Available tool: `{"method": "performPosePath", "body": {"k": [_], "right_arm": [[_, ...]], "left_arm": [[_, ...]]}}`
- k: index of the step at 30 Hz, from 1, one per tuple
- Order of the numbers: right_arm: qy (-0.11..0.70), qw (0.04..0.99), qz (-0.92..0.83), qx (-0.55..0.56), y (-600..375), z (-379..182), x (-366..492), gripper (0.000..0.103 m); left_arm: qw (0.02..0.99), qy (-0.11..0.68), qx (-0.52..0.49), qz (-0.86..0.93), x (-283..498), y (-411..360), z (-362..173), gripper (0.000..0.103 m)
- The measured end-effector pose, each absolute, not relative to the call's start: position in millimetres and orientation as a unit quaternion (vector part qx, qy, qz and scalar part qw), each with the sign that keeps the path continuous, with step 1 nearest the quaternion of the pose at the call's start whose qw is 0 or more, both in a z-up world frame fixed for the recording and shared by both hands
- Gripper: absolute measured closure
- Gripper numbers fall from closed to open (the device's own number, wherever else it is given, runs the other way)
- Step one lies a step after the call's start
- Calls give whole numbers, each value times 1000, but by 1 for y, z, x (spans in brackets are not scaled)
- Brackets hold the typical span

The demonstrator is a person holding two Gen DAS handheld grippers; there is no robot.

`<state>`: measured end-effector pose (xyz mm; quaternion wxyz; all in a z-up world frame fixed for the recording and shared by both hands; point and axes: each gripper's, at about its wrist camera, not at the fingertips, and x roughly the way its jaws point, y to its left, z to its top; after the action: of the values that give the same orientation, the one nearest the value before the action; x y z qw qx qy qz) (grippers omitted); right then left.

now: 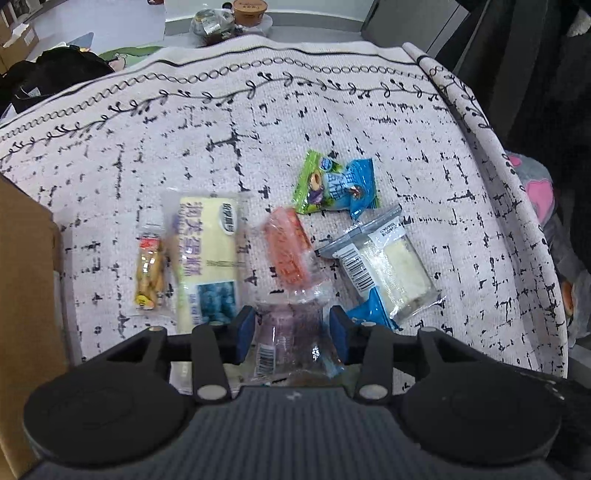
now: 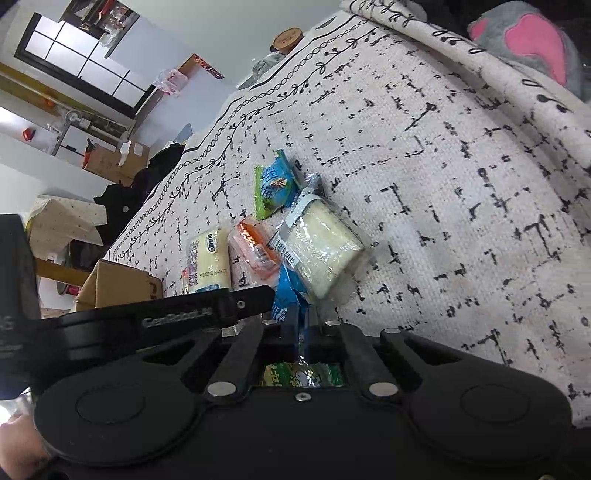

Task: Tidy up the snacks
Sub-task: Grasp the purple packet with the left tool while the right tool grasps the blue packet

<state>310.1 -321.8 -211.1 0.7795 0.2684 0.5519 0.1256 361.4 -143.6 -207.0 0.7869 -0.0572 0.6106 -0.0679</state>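
Observation:
Several wrapped snacks lie on a white cloth with black marks. My left gripper has its blue pads on both sides of a clear purple snack pack, shut on it. Ahead lie an orange wafer pack, a long yellow cake pack, a small biscuit-stick pack, a green-and-blue packet and a white cake pack. My right gripper is shut on the edge of a blue packet, which lies partly under the white cake pack.
A brown cardboard box stands at the cloth's left edge, also in the right wrist view as the box. A green packet shows beneath the right gripper's body. Jars and bags sit beyond the far edge. A grey-and-pink plush lies at right.

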Motion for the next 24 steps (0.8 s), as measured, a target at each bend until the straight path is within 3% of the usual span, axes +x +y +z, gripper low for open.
{"method": "performPosePath", "body": {"k": [11,15,24], "right_arm": [[547,785,111,268,-336,-198,299,102],[547,785,108,270,-338,-195,294,102],[533,796,101,267,-332,-178,289,103]], "left_arm": [[776,625,-51,-65,355,-150,-222,59],[778,624,-50,-56,354,-151,-217,70],[796,600,-55,-52,342,-138,-184,72]]}}
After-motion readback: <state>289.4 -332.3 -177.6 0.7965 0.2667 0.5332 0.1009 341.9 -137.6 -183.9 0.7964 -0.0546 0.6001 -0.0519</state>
